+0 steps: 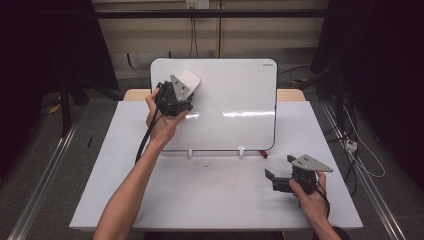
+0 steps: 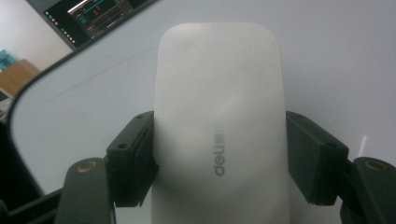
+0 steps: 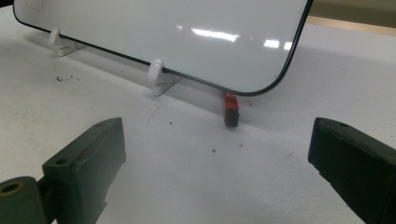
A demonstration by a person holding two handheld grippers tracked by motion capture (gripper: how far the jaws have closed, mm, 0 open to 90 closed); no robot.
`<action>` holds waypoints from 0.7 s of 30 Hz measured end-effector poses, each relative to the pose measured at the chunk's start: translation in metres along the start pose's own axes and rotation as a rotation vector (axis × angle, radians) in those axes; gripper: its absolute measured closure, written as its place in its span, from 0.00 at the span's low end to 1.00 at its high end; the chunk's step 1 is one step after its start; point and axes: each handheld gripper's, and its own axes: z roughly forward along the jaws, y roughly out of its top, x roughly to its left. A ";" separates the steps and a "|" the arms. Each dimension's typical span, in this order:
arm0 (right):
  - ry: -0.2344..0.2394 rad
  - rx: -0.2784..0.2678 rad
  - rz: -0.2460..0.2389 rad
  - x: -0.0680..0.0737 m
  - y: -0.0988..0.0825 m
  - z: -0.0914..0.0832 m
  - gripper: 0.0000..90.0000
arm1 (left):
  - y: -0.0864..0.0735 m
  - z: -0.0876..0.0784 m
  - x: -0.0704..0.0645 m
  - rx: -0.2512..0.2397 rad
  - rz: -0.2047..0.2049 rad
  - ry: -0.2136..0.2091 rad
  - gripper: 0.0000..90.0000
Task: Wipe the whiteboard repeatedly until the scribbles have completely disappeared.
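Overhead, white table (image 1: 215, 200) under a propped whiteboard (image 1: 235, 100).

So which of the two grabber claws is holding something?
The left gripper: its black jaws squeeze the white eraser against the whiteboard. The right gripper stands open above the table, with nothing between its jaws.

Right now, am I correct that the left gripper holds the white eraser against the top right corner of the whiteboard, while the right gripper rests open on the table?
Not quite: the left gripper holds the white eraser against the top left corner of the whiteboard, as the high view shows. The rest stands: the right gripper rests open on the table.
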 end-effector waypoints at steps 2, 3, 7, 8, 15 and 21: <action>0.000 0.000 0.000 0.000 0.000 0.000 0.04 | 0.000 -0.001 0.008 0.012 -0.035 0.022 0.35; 0.000 -0.001 0.000 0.000 0.000 0.000 0.04 | 0.000 -0.001 0.010 0.014 -0.059 0.025 0.35; 0.000 0.000 0.001 0.000 0.000 0.000 0.04 | -0.002 -0.003 0.017 0.020 -0.101 0.042 0.35; 0.000 0.000 0.001 0.000 0.000 0.000 0.05 | -0.003 -0.003 0.020 0.021 -0.110 0.041 0.35; -0.002 0.001 0.003 -0.001 0.000 0.000 0.05 | -0.004 -0.006 0.033 0.030 -0.175 0.061 0.35; -0.002 0.001 0.003 0.000 0.000 0.000 0.04 | -0.006 -0.007 0.028 0.040 -0.128 0.083 0.35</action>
